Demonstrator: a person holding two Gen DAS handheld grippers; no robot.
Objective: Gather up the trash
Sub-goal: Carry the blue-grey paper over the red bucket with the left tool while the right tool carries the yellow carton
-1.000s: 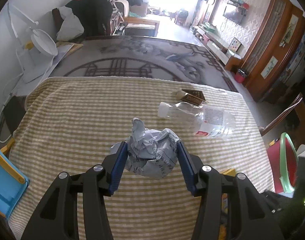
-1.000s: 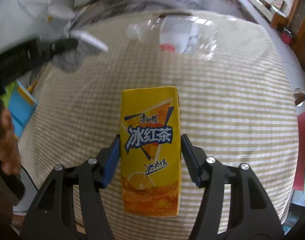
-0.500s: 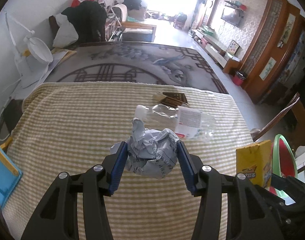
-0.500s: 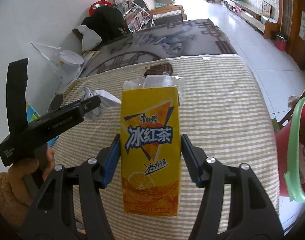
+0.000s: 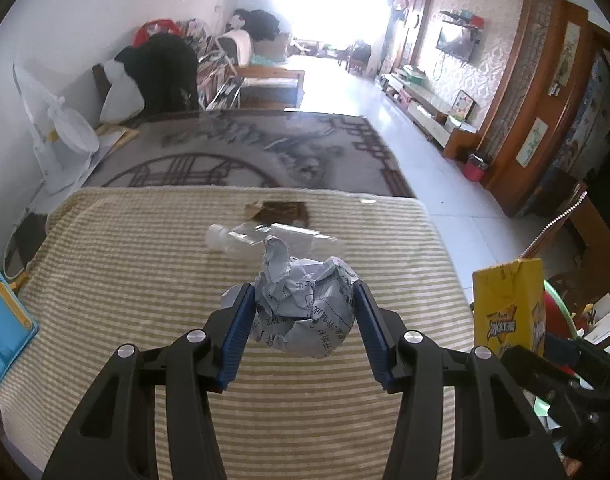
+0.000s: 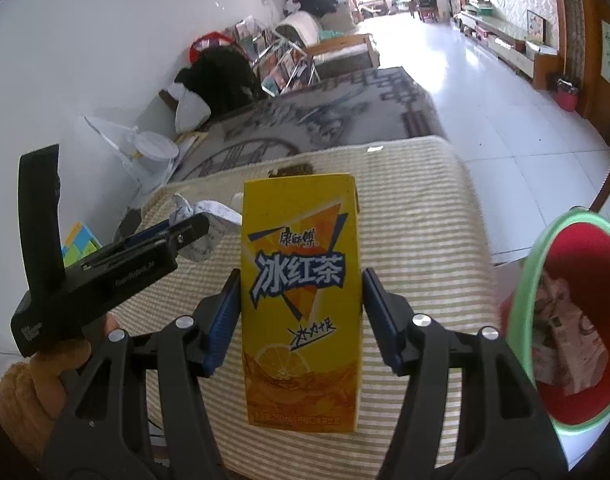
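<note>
The left gripper (image 5: 303, 314) pinches a crumpled printed paper ball (image 5: 305, 308) and the right gripper (image 6: 301, 306) a yellow tea carton (image 6: 301, 304), neither yet inside the red green-rimmed bin (image 6: 585, 380), while a clear plastic bottle (image 5: 257, 236) and a brown wrapper (image 5: 281, 212) wait on the striped surface (image 5: 125, 260).

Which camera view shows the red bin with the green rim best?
The right wrist view: the red bin faces the camera, its opening and the paper inside visible. The left wrist view shows only a sliver of it behind the yellow carton.
</note>
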